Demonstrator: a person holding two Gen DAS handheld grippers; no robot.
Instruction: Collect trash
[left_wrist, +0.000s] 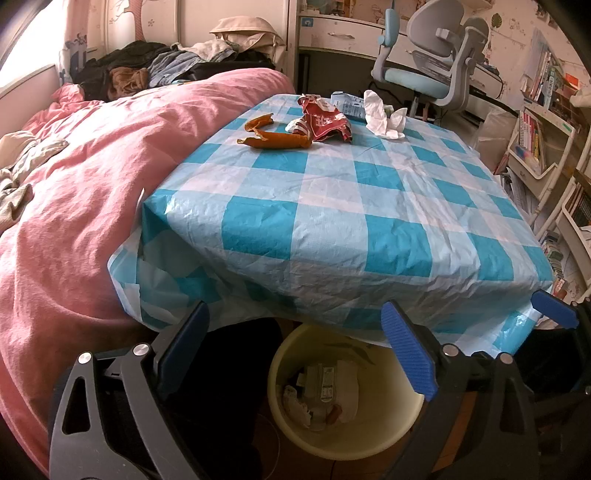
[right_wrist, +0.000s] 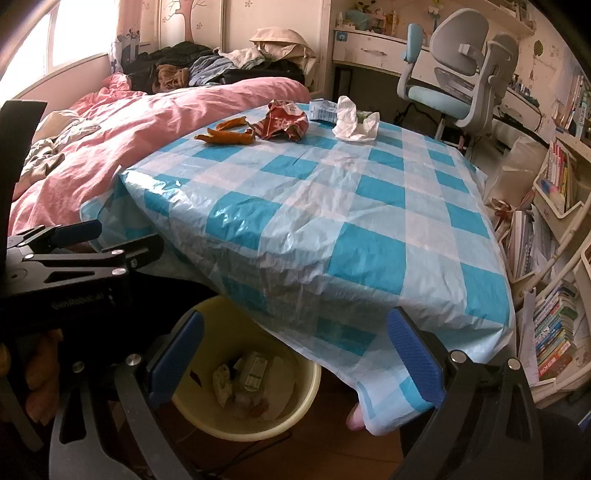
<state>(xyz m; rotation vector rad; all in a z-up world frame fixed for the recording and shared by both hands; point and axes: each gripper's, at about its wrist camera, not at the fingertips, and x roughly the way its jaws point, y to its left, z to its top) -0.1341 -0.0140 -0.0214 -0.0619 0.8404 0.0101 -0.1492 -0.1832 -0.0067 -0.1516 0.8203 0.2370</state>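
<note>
At the far end of the blue-checked table lie an orange peel, a crumpled red wrapper, a small blue-white carton and a crumpled white tissue. A pale yellow bin holding several scraps stands on the floor under the near table edge. My left gripper hangs open above the bin, empty. My right gripper is open too, empty, over the bin and the hanging cloth. The left gripper's body shows at the left of the right wrist view.
A bed with a pink duvet runs along the table's left side, clothes piled at its head. A grey-blue desk chair stands behind the table. Shelves of books line the right. A hand holds a gripper handle.
</note>
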